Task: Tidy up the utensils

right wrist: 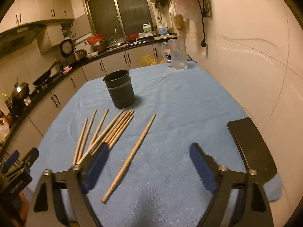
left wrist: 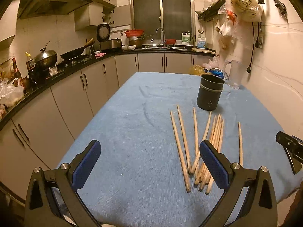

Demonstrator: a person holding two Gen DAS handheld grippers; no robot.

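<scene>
While both tools hover: no chopstick is yet in the cup.
Left gripper: wide open, empty.
Right gripper: wide open, empty.
Chopsticks: loose fan on blue cloth, before dark cup.
Risk: round sticks may roll or cross; a pinch may lift several.

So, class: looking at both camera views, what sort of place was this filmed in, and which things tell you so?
Most likely a home kitchen: a black wok sits on the stove under a metal range hood, a curved sink tap stands below the window, and wooden chopsticks lie on a blue-clothed table.
</scene>
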